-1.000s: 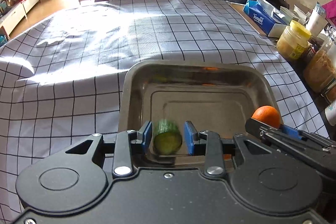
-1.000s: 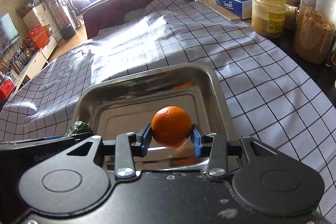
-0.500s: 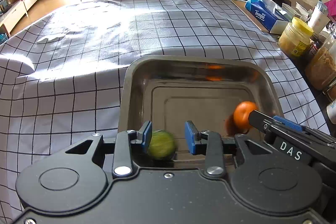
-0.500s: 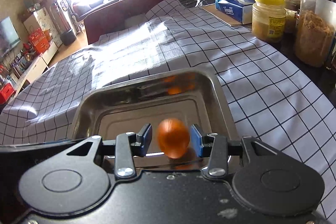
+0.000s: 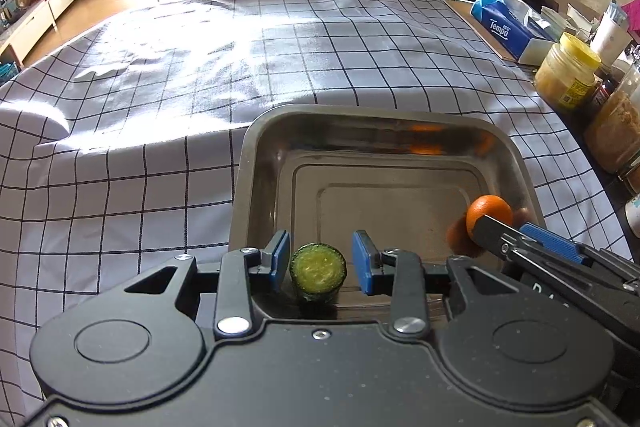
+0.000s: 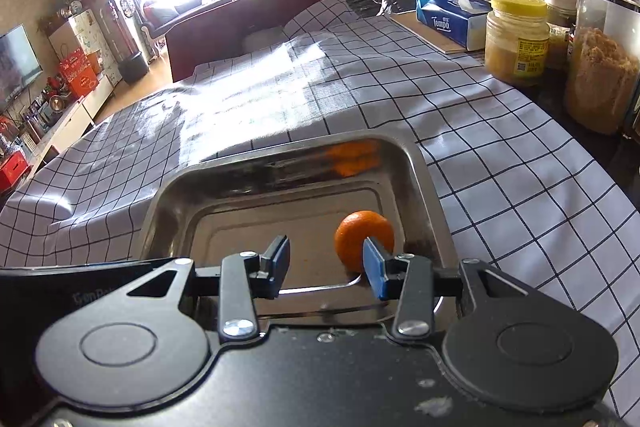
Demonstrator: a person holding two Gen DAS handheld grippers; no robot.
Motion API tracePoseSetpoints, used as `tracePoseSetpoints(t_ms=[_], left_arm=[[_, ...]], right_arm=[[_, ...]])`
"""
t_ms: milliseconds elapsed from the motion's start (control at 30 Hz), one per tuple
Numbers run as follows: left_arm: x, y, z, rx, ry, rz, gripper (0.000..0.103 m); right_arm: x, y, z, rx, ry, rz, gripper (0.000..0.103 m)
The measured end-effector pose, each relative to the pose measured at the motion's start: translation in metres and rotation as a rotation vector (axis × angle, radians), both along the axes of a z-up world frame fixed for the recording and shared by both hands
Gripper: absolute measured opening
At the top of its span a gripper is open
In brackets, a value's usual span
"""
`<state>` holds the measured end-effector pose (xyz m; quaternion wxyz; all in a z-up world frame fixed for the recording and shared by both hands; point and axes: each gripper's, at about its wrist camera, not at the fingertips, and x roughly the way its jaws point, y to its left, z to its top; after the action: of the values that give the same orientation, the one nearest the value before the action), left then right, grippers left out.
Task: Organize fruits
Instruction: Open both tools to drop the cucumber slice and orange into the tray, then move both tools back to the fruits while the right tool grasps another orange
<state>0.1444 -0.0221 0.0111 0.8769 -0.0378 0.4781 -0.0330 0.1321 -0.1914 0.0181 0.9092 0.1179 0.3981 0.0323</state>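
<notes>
Both fruits lie loose in the tray (image 5: 256,147).
Left view: your left gripper (image 5: 321,261) stands apart around the cucumber (image 5: 318,273) at the tray's near edge, pads not touching. Right view: your right gripper (image 6: 328,267) stands apart, orange (image 6: 362,239) near the tray's right wall.

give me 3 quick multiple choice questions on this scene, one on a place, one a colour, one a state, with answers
1. Where is the orange?
A) on a plate
B) in the metal tray, near its right wall
C) in a bowl

2. What colour is the jar's lid?
A) red
B) white
C) yellow

3. How does the left gripper stand at the cucumber piece?
A) open, a gap on each side
B) clamped on it
C) shut beside it

Answers: 1 B, it rests on the tray floor; 2 C, the lid is plainly yellow; 3 A, neither pad touches the piece.
</notes>
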Motion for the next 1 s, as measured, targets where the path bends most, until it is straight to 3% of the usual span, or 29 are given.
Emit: tracePoseSetpoints(t_ms=[367, 1000], left_arm=[[-0.003, -0.003, 0.002, 0.016, -0.012, 0.000, 0.044], [-0.019, -0.003, 0.025, 0.040, -0.105, 0.019, 0.045]], right_arm=[[-0.003, 0.002, 0.002, -0.008, -0.010, 0.002, 0.044], [-0.001, 0.003, -0.001, -0.036, 0.001, -0.004, 0.043]])
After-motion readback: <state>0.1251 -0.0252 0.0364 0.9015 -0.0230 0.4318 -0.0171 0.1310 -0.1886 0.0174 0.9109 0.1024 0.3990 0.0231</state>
